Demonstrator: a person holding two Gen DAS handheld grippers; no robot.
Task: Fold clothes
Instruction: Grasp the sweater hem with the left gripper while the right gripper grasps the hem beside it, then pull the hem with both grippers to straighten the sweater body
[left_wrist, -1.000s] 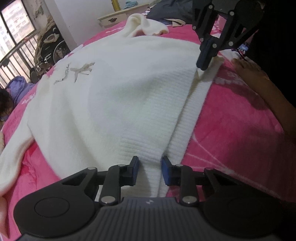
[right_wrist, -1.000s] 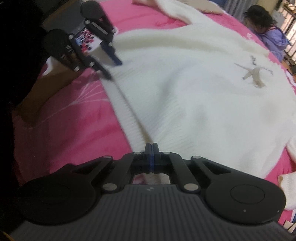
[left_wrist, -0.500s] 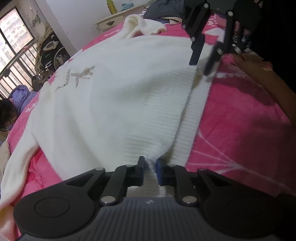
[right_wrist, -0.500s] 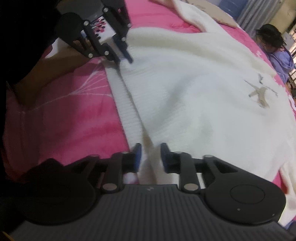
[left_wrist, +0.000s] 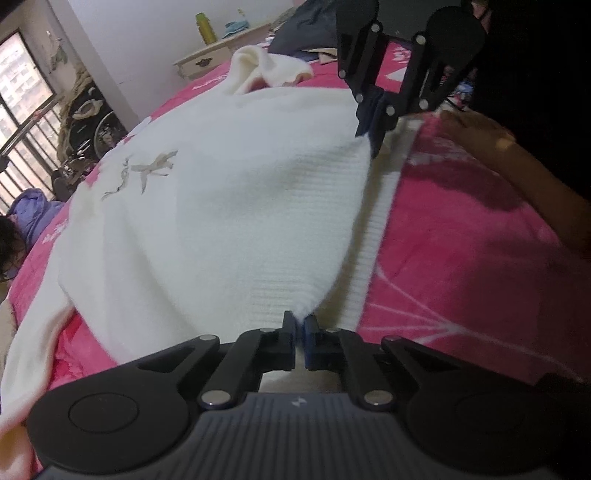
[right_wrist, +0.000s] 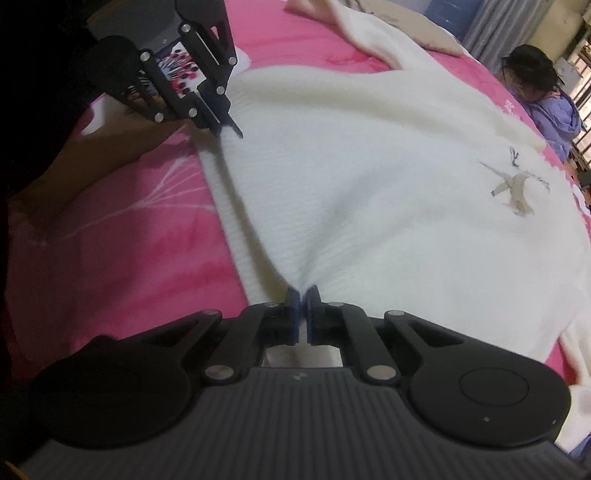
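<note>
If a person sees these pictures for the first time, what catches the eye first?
A large white sweater spreads over a bright pink bedcover. Both tongs pinch its ribbed hem: the left tongs at one corner, the right tongs at the other. A small beige embroidered motif sits on its front.

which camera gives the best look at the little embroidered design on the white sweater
The left wrist view: the embroidered design sits unobstructed on the white sweater, fairly sharp. The right wrist view also shows it, but nearer the frame's edge and more distorted.
</note>
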